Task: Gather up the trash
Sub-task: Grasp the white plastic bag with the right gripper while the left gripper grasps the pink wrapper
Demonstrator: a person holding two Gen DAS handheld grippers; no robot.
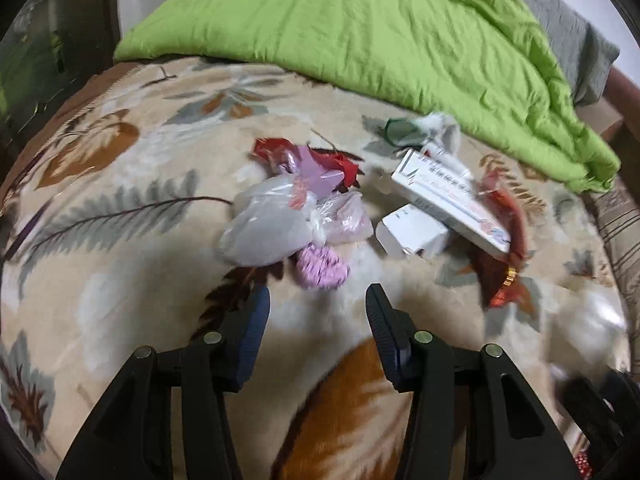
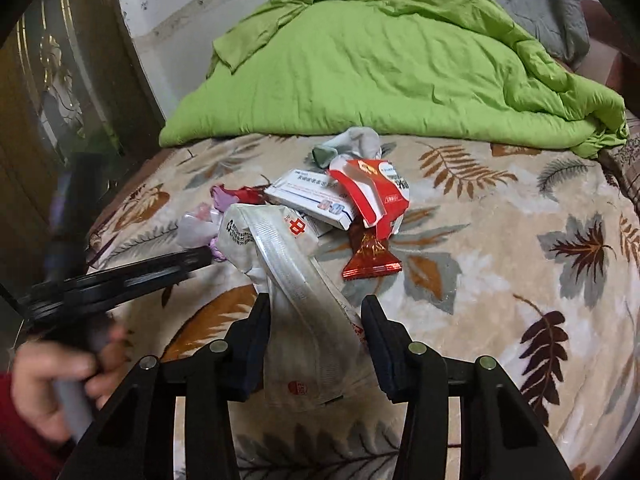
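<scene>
Plastic, white: the long pouch (image 2: 304, 312) runs between my right jaws from the bottom centre of the right view up and left toward the litter; its long axis lies nearly along the line I point.
Right gripper (image 2: 316, 316): clenched on that pouch. The left pad presses it and the right pad meets its edge, so I judge it held.
Left gripper (image 1: 318, 304): jaws released, nothing between them, blurred, above the bed's leaf-print blanket (image 1: 120, 240).
Left hand (image 2: 52, 380): lower left of the right view, gripping the handle.
Trash heap: centre of both views, on the blanket, below the green quilt (image 1: 360, 40).
Nearest piece to my left jaws: lilac crumpled wad (image 1: 322, 268), just above the gap, slightly left of centre.
Next behind it: clear bags (image 1: 272, 228), then the white carton (image 1: 412, 236) and the long box (image 1: 448, 200), lying diagonally to the upper right.
Red wrapper (image 2: 370, 258): middle of the right view, apart from my right jaws.
Judgement: my left hand is nearer the wad; a short forward reach suits it.
</scene>
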